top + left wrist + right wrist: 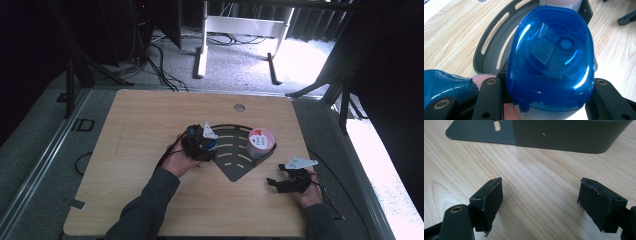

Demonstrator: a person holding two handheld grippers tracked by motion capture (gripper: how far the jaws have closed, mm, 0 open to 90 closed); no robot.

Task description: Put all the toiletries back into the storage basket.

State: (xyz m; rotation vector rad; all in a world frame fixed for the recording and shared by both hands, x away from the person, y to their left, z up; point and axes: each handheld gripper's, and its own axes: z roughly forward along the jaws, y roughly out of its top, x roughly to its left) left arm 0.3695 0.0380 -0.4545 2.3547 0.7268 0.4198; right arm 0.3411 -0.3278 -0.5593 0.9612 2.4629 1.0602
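The left gripper is sitting just left of centre in the high view, at the left edge of a dark grey fan-shaped rack. In the left gripper view a translucent blue oval container is standing between its two black jaws and covering most of the middle of the frame. The jaws are flanking its lower sides, at the bottom left and bottom right. Whether the pads are pressing on it cannot be told, because the container is covering the contact points. A second, darker blue glossy shape is showing at the lower left of that view, beside the left jaw. The slotted rack is curving behind the container, up through the upper left of the frame.

Farther out, in the high view, a pink-and-white round tub is standing at the right end of the rack, right of centre.

The right gripper is resting at the lower right of the high view, on the wooden table, apart from the rack. In the right gripper view its jaws are standing wide apart with bare wood between them. The rack's upright wall is running across the top of that frame.
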